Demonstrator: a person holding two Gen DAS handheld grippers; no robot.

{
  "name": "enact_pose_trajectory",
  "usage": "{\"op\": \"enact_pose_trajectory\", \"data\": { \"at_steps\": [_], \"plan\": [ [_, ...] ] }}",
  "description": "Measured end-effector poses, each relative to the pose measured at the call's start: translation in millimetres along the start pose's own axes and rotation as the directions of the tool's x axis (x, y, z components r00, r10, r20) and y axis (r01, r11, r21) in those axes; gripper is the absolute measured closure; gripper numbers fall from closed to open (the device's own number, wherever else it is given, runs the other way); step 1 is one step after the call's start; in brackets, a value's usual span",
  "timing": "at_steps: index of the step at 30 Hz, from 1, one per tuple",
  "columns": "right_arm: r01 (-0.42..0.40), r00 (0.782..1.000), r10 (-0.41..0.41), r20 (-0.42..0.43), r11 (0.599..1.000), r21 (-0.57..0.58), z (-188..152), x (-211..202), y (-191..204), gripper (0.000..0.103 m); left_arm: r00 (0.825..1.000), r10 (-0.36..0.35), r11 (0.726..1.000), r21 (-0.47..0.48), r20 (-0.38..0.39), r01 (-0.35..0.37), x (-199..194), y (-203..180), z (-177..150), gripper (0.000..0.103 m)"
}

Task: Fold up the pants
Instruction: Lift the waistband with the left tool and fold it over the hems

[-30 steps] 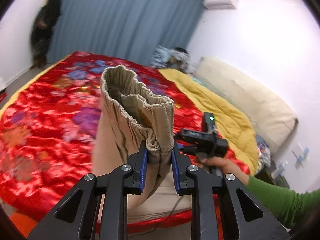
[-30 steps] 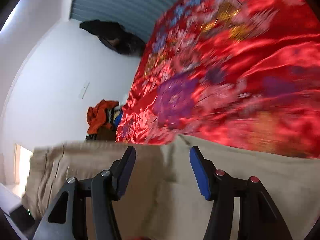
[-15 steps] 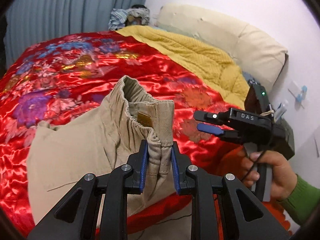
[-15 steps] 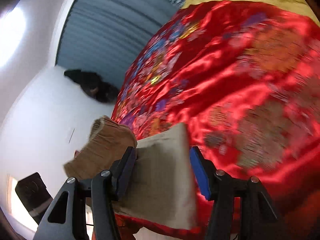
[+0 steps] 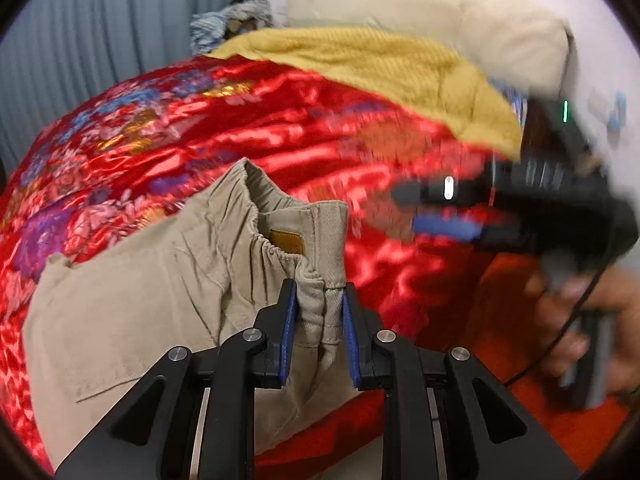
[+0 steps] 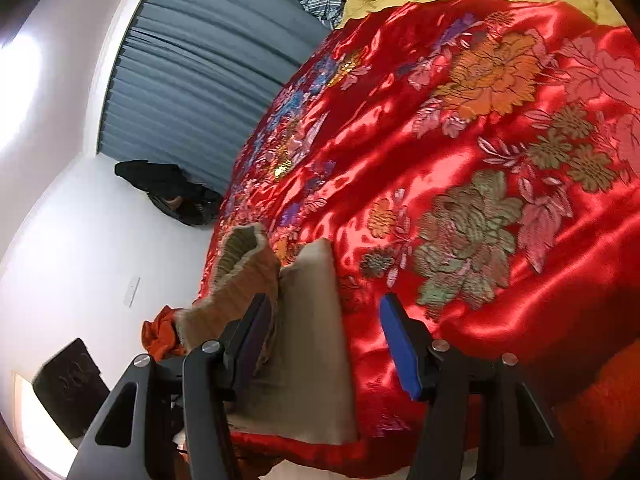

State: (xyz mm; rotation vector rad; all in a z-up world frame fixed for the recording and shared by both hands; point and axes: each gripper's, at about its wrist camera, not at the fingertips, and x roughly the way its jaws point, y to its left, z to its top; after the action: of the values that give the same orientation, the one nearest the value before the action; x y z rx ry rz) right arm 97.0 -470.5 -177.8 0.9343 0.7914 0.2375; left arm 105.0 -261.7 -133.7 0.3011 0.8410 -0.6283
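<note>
Beige pants (image 5: 140, 300) lie spread on the red flowered bedspread (image 5: 280, 120) near the bed's front edge. My left gripper (image 5: 318, 292) is shut on the bunched elastic waistband (image 5: 280, 216), which stands up a little off the bed. My right gripper (image 5: 432, 208) shows blurred at the right of the left wrist view, held by a hand (image 5: 580, 312). In the right wrist view my right gripper (image 6: 325, 300) is open just above the bed. A folded edge of the pants (image 6: 312, 340) lies under the gap by the left finger, untouched by the pads.
A yellow blanket (image 5: 380, 60) covers the far part of the bed before a cream headboard (image 5: 440, 4). Bundled clothes (image 5: 236, 16) sit by the blue curtain (image 5: 100, 20). An orange cloth (image 6: 160, 332) and a black box (image 6: 68, 380) lie beside the bed.
My left gripper has come down towards the bed with the waistband, and the pants now rest on the bedspread. My right gripper has swung aside, jaws still apart, so the pants lie mostly to its left.
</note>
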Motion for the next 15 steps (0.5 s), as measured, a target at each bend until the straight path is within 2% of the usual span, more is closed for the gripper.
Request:
{"op": "enact_pose_trajectory", "data": {
  "at_steps": [4,7,9,12,15],
  "plan": [
    [0.015,1.000,-0.015,0.021,1.000,-0.015,2.0,-6.1,4.2,0.046,0.998,0.054,0.991,0.124,-0.015,-0.052,20.3,-21.6,-18.0,0.078],
    [-0.016,1.000,0.016,0.001,0.998,-0.063,10.4,-5.8,20.9,0.046,0.999,0.036,0.987,0.158,-0.026,-0.032,16.0,-32.1,-19.0,0.059],
    [-0.057,0.998,0.055,-0.028,0.995,-0.083,18.6,-2.7,34.3,0.046,0.999,0.030,0.985,0.170,-0.021,-0.026,4.0,-36.2,-16.9,0.042],
    [-0.093,0.994,0.083,-0.076,0.987,-0.130,31.7,5.7,59.4,0.046,1.000,-0.009,0.991,0.134,0.016,0.007,-32.2,-26.8,-14.4,0.033],
    [-0.113,0.987,0.084,-0.139,0.970,-0.216,35.7,17.4,89.9,0.046,0.998,-0.038,0.999,0.006,0.053,0.037,-73.2,9.0,-15.7,0.025]
  ]
}}
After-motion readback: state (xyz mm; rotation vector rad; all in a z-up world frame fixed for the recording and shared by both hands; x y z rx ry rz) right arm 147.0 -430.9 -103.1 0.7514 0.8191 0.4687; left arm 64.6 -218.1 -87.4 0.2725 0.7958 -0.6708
